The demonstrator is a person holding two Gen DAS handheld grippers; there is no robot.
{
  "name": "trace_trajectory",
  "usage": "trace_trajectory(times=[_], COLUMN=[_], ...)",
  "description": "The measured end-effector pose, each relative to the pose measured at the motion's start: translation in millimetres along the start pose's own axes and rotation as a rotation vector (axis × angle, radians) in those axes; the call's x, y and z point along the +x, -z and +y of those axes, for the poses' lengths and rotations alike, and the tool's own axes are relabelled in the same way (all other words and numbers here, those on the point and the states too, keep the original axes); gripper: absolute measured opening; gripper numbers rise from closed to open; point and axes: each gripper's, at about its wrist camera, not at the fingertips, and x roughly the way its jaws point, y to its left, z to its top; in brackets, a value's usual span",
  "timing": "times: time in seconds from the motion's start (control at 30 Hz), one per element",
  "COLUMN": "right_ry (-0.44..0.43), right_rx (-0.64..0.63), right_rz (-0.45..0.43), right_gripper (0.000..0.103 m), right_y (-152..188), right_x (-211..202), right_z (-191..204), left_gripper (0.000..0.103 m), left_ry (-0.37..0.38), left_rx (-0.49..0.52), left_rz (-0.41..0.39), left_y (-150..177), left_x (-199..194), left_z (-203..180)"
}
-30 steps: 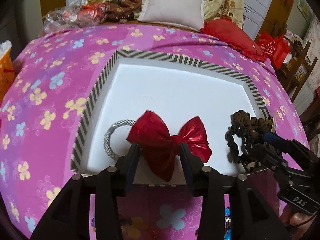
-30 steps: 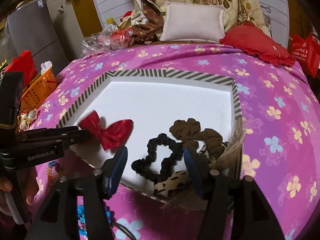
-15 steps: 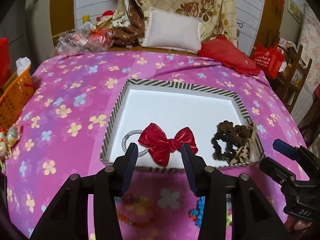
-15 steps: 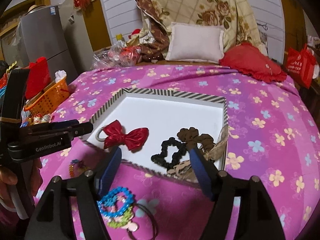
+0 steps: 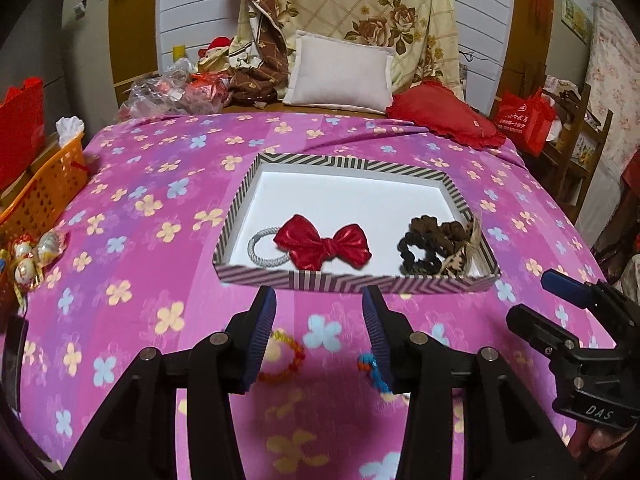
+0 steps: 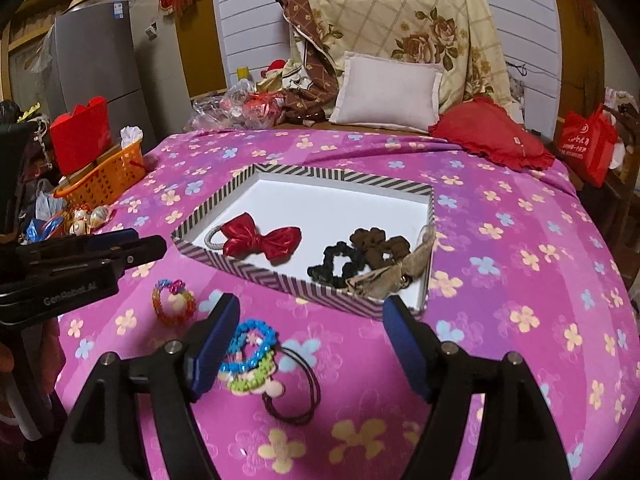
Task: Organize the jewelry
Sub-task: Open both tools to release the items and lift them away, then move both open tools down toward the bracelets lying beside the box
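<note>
A striped shallow box (image 5: 352, 282) (image 6: 280, 280) lies on the pink flowered bed cover. In it are a red bow hair tie (image 5: 324, 246) (image 6: 260, 238), a black scrunchie (image 6: 340, 264) (image 5: 420, 254), a brown scrunchie (image 6: 378, 244) and a tan bow (image 6: 384, 278). In front of the box lie an orange bead bracelet (image 6: 173, 300) (image 5: 282, 360), a blue bracelet (image 6: 250, 344), a green one (image 6: 252, 378) and a dark hair tie (image 6: 294, 390). My left gripper (image 5: 320, 336) is open and empty above the orange bracelet. My right gripper (image 6: 310, 344) is open and empty over the bracelets.
An orange basket (image 6: 106, 174) and small ornaments (image 5: 28, 254) sit at the bed's left edge. A white pillow (image 5: 340, 72) and red cushion (image 5: 444, 122) lie at the far end. A red bag (image 6: 588, 144) and wooden furniture stand right.
Both grippers have pulled back from the box toward the near side of the bed. The bracelets in front of the box have come into view. The bow stays in the box.
</note>
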Motion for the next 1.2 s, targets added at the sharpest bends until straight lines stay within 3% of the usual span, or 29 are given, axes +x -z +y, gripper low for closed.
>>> trace_trajectory(times=[0.53, 1.2], right_ry=[0.006, 0.006], right_rx=[0.003, 0.013], right_rz=[0.012, 0.053], right_gripper=[0.079, 0.08], right_y=[19.6, 26.4], right_x=[-15.1, -2.2], right_z=[6.8, 3.5], left_gripper=[0.023, 0.023], left_ry=[-0.01, -0.009], left_rx=[0.002, -0.011], left_rz=[0.01, 0.045], left_y=[26.5, 34.3], left_x=[-17.5, -7.3], left_z=[-3.5, 1.4])
